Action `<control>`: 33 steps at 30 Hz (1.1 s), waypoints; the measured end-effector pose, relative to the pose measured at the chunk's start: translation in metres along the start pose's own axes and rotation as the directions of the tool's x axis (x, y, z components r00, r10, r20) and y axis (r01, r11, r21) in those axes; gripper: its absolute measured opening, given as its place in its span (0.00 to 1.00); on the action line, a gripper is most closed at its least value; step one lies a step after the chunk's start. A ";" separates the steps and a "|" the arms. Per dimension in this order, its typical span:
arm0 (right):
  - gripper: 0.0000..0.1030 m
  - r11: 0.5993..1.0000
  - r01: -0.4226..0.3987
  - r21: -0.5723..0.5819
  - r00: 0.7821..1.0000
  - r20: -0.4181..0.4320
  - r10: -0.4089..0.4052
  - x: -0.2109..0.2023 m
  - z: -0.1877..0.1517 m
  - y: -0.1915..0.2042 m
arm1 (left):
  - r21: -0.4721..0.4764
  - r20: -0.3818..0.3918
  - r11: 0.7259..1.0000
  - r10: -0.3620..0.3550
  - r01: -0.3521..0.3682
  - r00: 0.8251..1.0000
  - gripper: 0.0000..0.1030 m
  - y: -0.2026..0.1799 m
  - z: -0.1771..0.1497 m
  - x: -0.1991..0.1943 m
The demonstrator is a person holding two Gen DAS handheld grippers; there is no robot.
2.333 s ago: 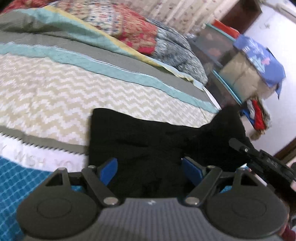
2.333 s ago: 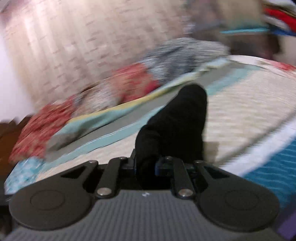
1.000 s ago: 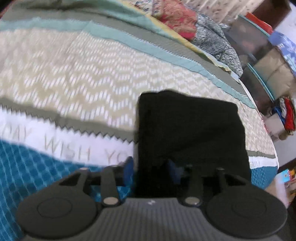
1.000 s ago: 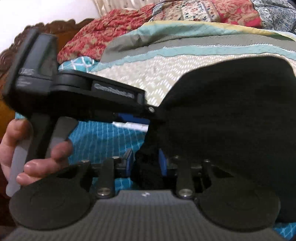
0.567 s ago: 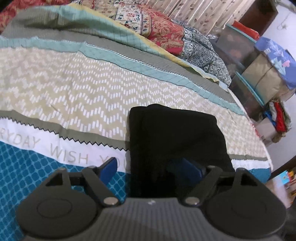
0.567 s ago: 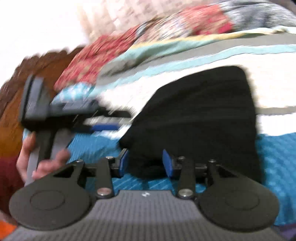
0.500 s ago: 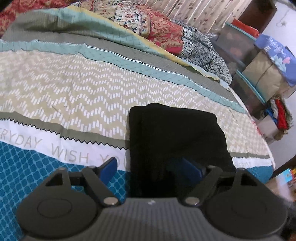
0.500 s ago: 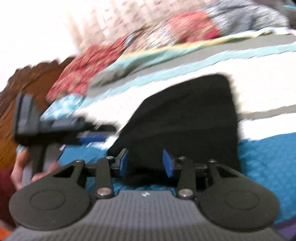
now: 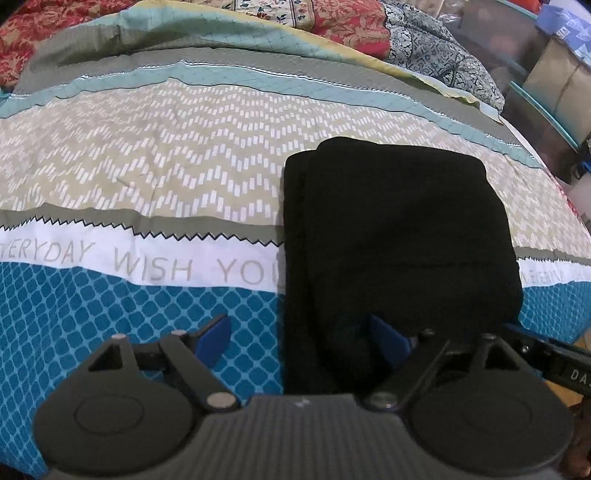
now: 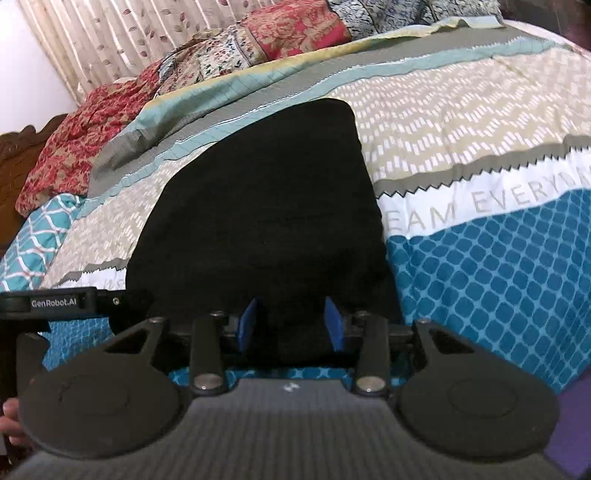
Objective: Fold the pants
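The black pants (image 9: 399, 236) lie folded into a compact rectangle on the patterned bedspread (image 9: 147, 155). They also show in the right wrist view (image 10: 266, 206). My left gripper (image 9: 301, 338) is open at the pants' near edge, its right blue pad over the cloth and its left pad over the blue bedspread. My right gripper (image 10: 290, 325) is open at the near edge of the pants, with cloth between its blue pads but not pinched. The right gripper's body shows in the left wrist view (image 9: 554, 363); the left gripper's body shows in the right wrist view (image 10: 55, 302).
Red floral and grey quilts (image 9: 332, 22) are heaped at the far side of the bed. Storage boxes and shelves (image 9: 546, 70) stand beyond the bed's right edge. A curtain (image 10: 110, 33) and a wooden headboard (image 10: 14, 147) are in the right wrist view.
Both grippers opened and let go of the pants, which now lie flat as a folded rectangle. Both grippers drew back slightly toward the near edge.
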State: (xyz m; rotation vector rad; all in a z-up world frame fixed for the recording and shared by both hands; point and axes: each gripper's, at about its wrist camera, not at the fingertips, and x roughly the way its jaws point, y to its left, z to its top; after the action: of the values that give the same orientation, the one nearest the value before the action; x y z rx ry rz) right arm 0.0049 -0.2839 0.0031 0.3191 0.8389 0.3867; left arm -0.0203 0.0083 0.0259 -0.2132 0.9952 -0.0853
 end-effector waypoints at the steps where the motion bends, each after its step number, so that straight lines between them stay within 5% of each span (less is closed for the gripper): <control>1: 0.42 1.000 -0.002 0.004 1.000 0.000 0.002 0.000 0.002 -0.001 | -0.006 0.000 1.000 -0.001 0.001 1.000 0.83 -0.001 0.001 -0.001; 25: 0.43 0.998 0.035 0.049 0.999 0.014 -0.035 -0.027 -0.021 0.003 | -0.003 0.028 0.999 0.053 -0.053 0.998 0.81 -0.002 -0.036 -0.039; 33: 0.44 0.999 0.026 0.031 0.995 0.093 -0.029 -0.038 -0.018 0.014 | -0.014 0.037 0.998 0.068 -0.068 0.997 0.81 0.006 -0.041 -0.041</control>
State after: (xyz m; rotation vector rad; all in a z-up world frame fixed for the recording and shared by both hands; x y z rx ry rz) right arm -0.0350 -0.2868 0.0225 0.3501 0.7572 0.3316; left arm -0.0767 0.0157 0.0366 -0.1918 0.9655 -0.0128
